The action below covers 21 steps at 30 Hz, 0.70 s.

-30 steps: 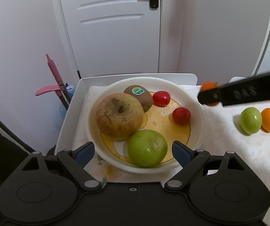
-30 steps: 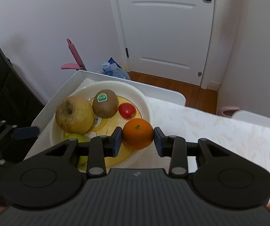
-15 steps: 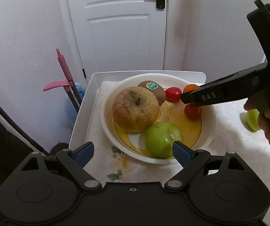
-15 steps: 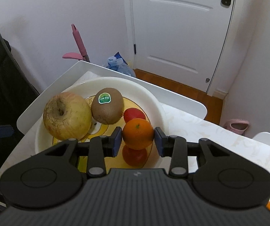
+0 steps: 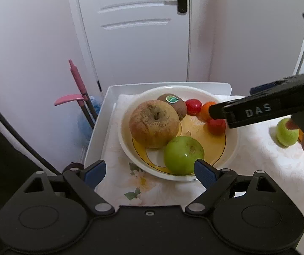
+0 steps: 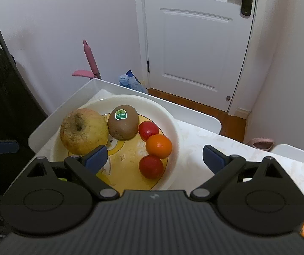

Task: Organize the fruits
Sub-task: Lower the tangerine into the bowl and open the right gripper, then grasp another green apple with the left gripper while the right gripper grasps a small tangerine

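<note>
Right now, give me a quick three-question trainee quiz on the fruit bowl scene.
1. True or false: the right gripper is clamped on the small orange.
2. Multiple choice: which fruit in the bowl carries a green sticker? A) wrinkled yellow apple B) kiwi C) green apple
3. Fill in: the small orange lies between two ____ fruits.

Key
1. False. Its jaws have just been opening and stand wide; the orange lies in the bowl, free of the pads.
2. B
3. red. They look like small tomatoes, though that is a guess.
</note>
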Motion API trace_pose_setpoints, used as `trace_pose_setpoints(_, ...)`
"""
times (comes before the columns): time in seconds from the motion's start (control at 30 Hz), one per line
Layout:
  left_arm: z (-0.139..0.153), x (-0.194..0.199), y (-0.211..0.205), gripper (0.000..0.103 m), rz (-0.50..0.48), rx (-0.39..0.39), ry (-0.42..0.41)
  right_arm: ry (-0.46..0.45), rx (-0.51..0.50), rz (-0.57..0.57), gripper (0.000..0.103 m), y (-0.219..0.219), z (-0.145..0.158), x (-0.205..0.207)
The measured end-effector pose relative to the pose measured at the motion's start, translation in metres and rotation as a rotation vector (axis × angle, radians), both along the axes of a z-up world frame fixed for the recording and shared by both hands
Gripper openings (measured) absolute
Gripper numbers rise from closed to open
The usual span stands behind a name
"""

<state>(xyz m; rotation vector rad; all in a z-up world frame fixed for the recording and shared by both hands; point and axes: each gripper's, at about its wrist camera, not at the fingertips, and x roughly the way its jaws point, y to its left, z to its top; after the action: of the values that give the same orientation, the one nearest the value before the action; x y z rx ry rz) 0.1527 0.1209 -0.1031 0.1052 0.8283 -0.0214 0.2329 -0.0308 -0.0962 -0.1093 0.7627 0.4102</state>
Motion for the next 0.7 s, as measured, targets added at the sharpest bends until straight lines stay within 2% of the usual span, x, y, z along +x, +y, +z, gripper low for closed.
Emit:
trace_pose_setpoints(0.4,0.031,-0.034,-0.029,0.093,0.048,0.024,-0.065,-0.02,0.05,-0.031,0.103,-0.047,0.035,-0.045)
trace_pose_setpoints(0.7,0.056,-0.065,-0.073,0.094,0.087,0.028,-0.117,-0.054,0.061,-0.039,0.103,-0.103,0.061,-0.085)
